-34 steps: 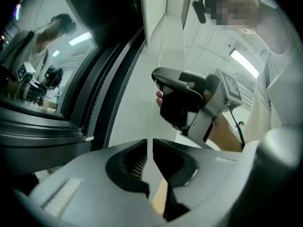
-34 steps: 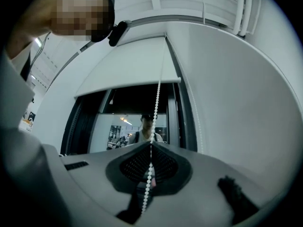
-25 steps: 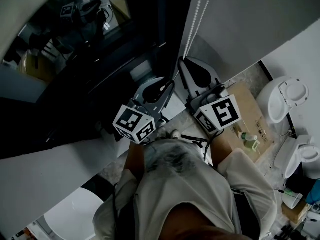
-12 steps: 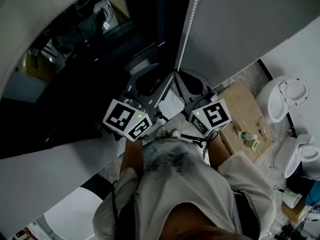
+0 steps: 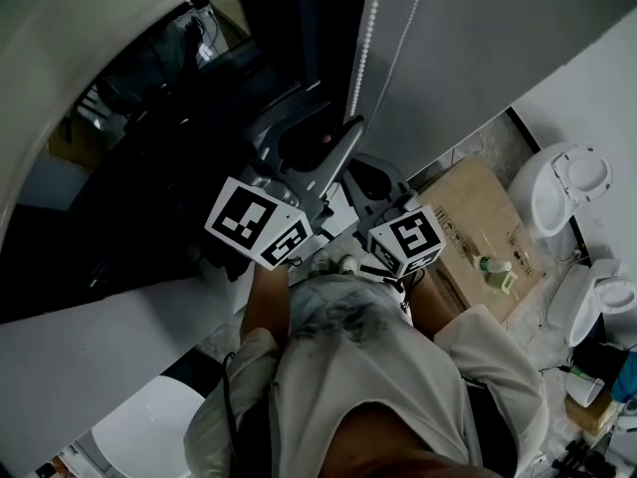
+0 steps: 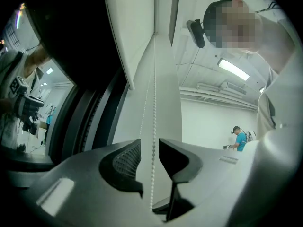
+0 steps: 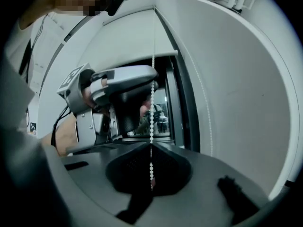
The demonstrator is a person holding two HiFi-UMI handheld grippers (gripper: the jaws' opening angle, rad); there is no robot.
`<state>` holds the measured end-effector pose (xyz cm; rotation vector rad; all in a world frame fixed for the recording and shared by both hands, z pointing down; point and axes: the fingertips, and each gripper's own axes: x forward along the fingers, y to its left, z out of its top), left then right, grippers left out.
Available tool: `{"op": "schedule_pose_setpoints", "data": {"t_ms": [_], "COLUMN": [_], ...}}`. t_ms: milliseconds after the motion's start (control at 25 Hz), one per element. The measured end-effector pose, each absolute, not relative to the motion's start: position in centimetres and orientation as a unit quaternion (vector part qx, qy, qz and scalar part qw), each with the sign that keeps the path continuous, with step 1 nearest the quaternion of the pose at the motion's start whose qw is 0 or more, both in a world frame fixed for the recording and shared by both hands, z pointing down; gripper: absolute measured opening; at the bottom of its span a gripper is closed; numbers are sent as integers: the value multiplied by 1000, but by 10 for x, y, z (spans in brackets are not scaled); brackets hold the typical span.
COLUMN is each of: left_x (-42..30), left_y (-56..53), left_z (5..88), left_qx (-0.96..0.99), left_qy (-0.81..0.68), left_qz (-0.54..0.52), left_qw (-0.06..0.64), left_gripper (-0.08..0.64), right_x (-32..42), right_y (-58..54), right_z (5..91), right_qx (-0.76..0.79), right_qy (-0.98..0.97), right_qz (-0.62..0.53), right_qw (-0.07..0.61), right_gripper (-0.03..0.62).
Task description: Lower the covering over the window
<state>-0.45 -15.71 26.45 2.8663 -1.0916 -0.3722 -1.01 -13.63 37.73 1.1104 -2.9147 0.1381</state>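
A grey roller blind (image 5: 488, 38) hangs partway down over the dark window (image 5: 169, 137). Its white bead chain (image 5: 362, 48) falls in a loop along the blind's left edge. My left gripper (image 5: 333, 142) points up at the chain, and its jaws are opening. In the left gripper view the chain (image 6: 153, 126) runs freely through the left gripper (image 6: 150, 157), touching neither pad. My right gripper (image 5: 370, 179) sits lower and to the right. It is shut on the bead chain (image 7: 152, 89), which is pinched at the right gripper (image 7: 151, 145).
A cardboard box (image 5: 476, 212) with a green bottle (image 5: 495, 275) stands on the floor to the right. White toilet bowls (image 5: 559, 185) stand beyond it. The white sill (image 5: 90, 337) runs below the window. A person in a blue shirt (image 6: 239, 137) stands far back.
My left gripper has gone up along the chain and its jaws have come apart. My right gripper has come down and to the left, still shut on the chain.
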Motion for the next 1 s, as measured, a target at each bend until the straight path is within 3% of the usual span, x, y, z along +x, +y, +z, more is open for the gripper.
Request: {"op": "schedule_pose_setpoints", "data": {"t_ms": [240,800,1000], "left_x": [1,-1,-2], "left_y": [-156,-156,-156], "left_z": [263,274,304], "left_qx": [926,923,923], "left_qy": [-358,-371,-376], "left_qz": [-120,-99,-78], "left_qw": [14,11,36], "left_gripper": [16,8,8], "right_x": [-6,-7,6], "right_y": [-136,-129,-128], "right_z": [381,377,346], "right_qx": [364,357,353], "right_qy": [-930,-933,-935], "right_qz": [42,30,21], "right_qw": [21,30,-25], "right_gripper": [18,22,118]}}
